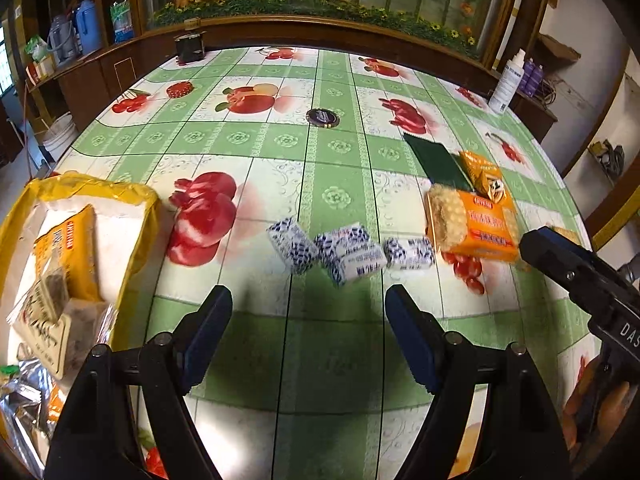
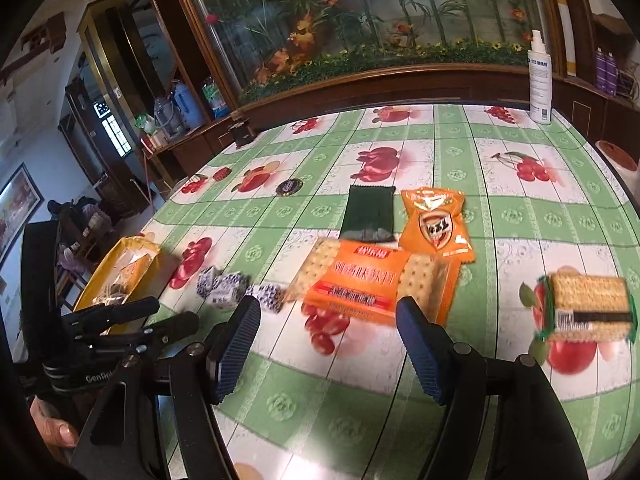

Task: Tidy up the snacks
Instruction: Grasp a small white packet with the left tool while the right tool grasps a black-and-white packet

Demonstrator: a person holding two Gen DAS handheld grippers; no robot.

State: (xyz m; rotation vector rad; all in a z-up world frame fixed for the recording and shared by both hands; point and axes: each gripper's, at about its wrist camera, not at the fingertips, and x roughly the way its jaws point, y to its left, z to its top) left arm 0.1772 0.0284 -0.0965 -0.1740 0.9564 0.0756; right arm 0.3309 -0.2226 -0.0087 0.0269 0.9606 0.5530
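1. Fruit-print green-and-white oilcloth covers the table (image 1: 340, 152), with a glass-fronted flower display behind its far edge, and snacks lie scattered across the middle.

2. Left hand-held gripper (image 1: 308, 320) hovers low over the cloth, jaws spread wide, nothing between them. Right hand-held gripper (image 2: 328, 344) is likewise wide open and empty, aimed at the orange cracker pack (image 2: 372, 280).

3. That cracker pack lies flat just beyond the right fingertips, toward the table's middle. It looks light, with a slick film wrapper and brittle crackers showing through its clear ends. My call: pinch it across the short sides, gently, or the crackers crack.

4. Three small blue-and-white wrapped candies (image 1: 348, 252) sit bunched together straight ahead of the left gripper. Tiny, light, likely firm; they could skid on the oilcloth, so close squarely on one at a time.

5. Behind the cracker pack lie a dark green sachet (image 2: 368, 214) and an orange pouch (image 2: 434, 222), side by side, both flat, soft and crinkly. Grab an edge or the puffed middle.

6. Another cracker pack with green trim (image 2: 586, 306) sits apart toward the table's right edge; also fragile, I'd say.

7. Yellow tray (image 1: 120, 194) at the left edge already holds several packets, which looks like the destination.
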